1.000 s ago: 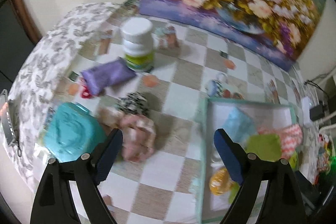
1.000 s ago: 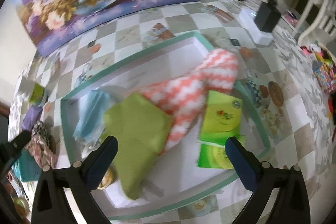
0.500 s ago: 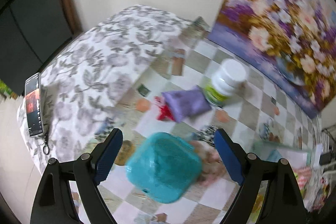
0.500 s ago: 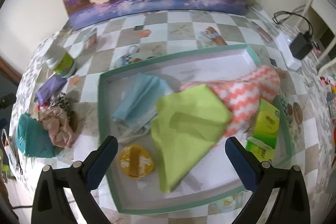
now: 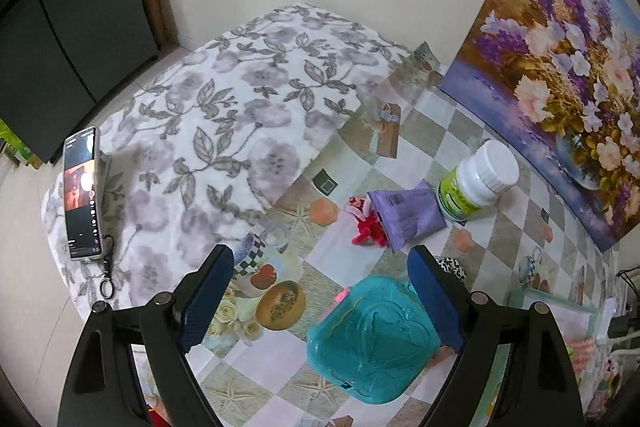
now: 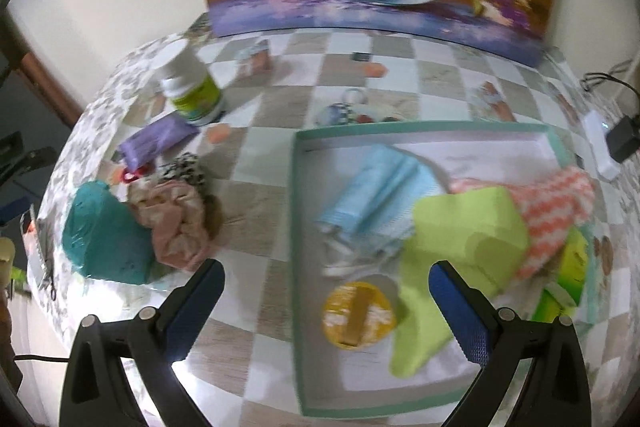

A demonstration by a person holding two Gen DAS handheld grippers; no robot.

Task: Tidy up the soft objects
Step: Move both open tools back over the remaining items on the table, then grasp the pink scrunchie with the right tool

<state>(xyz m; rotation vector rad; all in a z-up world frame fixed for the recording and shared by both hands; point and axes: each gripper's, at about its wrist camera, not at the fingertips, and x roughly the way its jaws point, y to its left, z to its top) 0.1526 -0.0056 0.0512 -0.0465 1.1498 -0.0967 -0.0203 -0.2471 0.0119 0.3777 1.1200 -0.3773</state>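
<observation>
A teal soft pouch (image 5: 370, 337) lies on the checked tablecloth, partly under my left gripper's right finger. My left gripper (image 5: 320, 295) is open above the cloth with nothing between its fingers. Behind it lie a purple packet (image 5: 404, 217) and a red scrunchie (image 5: 366, 231). In the right wrist view, a green-rimmed tray (image 6: 298, 227) holds a light blue cloth (image 6: 376, 193), a lime green cloth (image 6: 460, 243) and an orange zigzag cloth (image 6: 552, 215). My right gripper (image 6: 326, 307) hangs open over the tray's left rim. A pink scrunchie (image 6: 176, 223) lies beside the teal pouch (image 6: 106, 239).
A white pill bottle (image 5: 476, 181) stands near the flower painting (image 5: 560, 75). A phone (image 5: 82, 193) lies on the floral cloth at the table's left end. A yellow round item (image 6: 358, 315) sits in the tray. A black-and-white scrunchie (image 6: 186, 169) lies by the pink one.
Both grippers swung left across the table. The left view went from the tray and scrunchies to the table's left end. The right view slid from the tray's middle to its left rim.
</observation>
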